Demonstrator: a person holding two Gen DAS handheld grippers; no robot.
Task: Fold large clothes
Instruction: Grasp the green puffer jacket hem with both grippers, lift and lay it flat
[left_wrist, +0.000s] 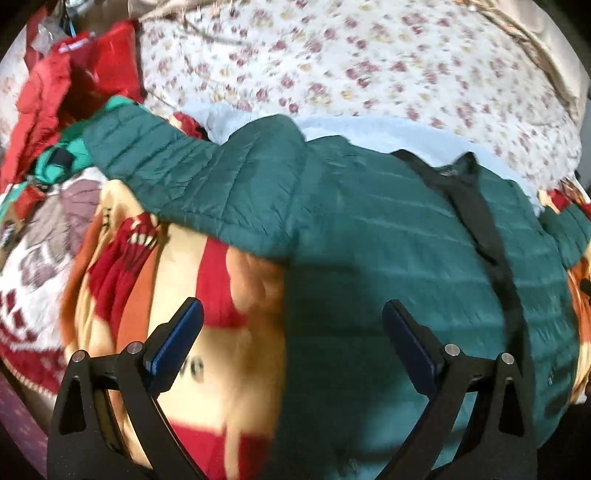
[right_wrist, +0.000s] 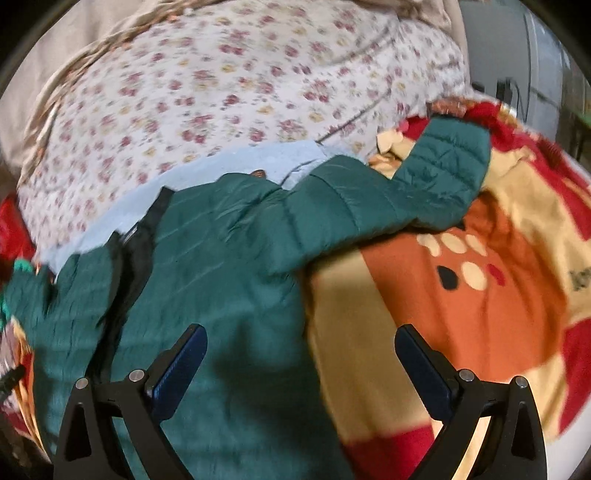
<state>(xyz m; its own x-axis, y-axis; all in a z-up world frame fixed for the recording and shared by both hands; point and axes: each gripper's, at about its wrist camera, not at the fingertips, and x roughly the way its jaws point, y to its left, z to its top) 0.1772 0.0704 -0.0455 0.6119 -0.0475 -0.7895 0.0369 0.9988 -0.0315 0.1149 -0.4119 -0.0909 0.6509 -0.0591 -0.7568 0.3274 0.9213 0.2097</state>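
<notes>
Across the bed we see a dark green quilted jacket (left_wrist: 369, 206) spread flat on a blanket (left_wrist: 236, 280) patterned in red, orange and cream. Its black-lined front opening (left_wrist: 487, 225) runs down the body, and pale blue cloth (left_wrist: 369, 129) shows just behind the collar end. Beyond that lies a white quilt (left_wrist: 332, 55) printed with small red flowers.

From the left wrist view, one sleeve (left_wrist: 155, 147) stretches out to the left toward a heap of red clothing (left_wrist: 55, 85). Our left gripper (left_wrist: 291, 339) hovers with its fingers spread wide, nothing between them — it sits above the jacket's left edge, where green meets the blanket.

From the right wrist view, the jacket (right_wrist: 229, 251) fills the left half, and its other sleeve (right_wrist: 424, 177) reaches out to the right across the blanket (right_wrist: 480, 295), cuff near the far edge. Our right gripper (right_wrist: 301, 362) is likewise wide apart and holds nothing, poised over the jacket's right edge — one finger above green fabric, the other above the blanket. Both views are blurred, so we cannot tell whether either gripper touches the cloth.
</notes>
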